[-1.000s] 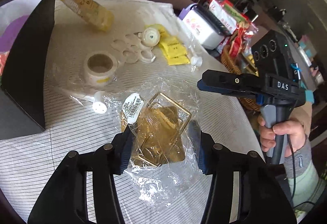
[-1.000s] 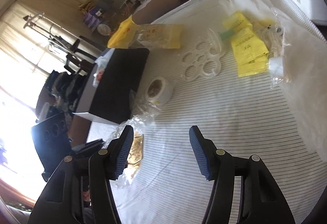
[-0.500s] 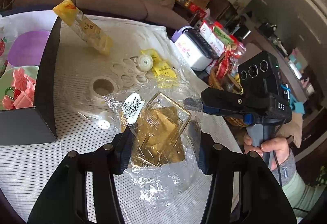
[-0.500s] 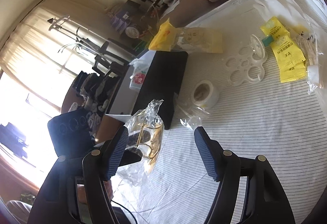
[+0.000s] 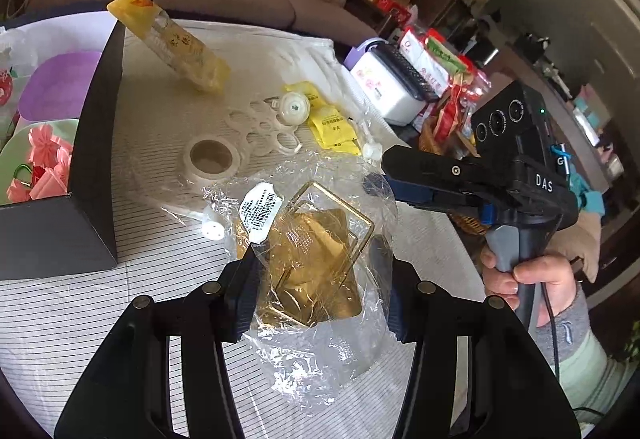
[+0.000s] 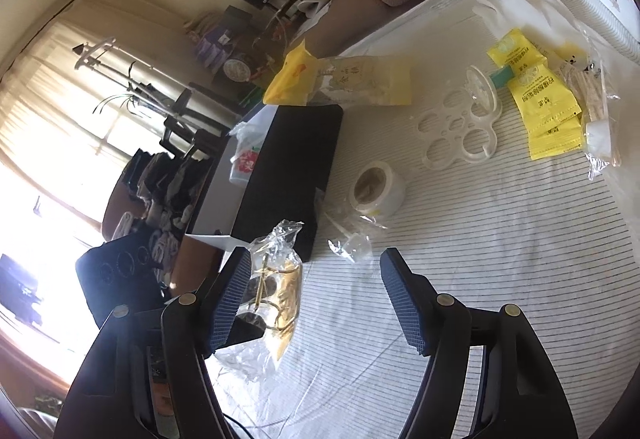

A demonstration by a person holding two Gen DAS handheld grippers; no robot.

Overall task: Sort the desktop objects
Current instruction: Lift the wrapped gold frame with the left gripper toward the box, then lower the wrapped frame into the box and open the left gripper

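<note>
My left gripper (image 5: pixel 316 291) is shut on a clear plastic bag holding a gold wire item (image 5: pixel 316 255) and holds it above the striped tablecloth; the bag also shows in the right wrist view (image 6: pixel 280 287). My right gripper (image 6: pixel 316 299) is open and empty above the cloth; it shows in the left wrist view (image 5: pixel 404 175) to the right of the bag. A black box (image 5: pixel 92 167) with pink paper flowers (image 5: pixel 44 159) stands at the left.
On the cloth lie a tape roll (image 5: pixel 210 159), a white ring-shaped plastic holder (image 5: pixel 264 127), yellow sachets (image 5: pixel 332 127), a yellow snack pack (image 5: pixel 176 43) leaning on the box, and a small bagged white piece (image 5: pixel 212 227). A basket and packets stand at the right edge (image 5: pixel 448 111).
My left gripper has lifted the bagged gold item higher off the cloth and drawn back, so more of the black box shows. My right gripper has risen too and stayed open.
</note>
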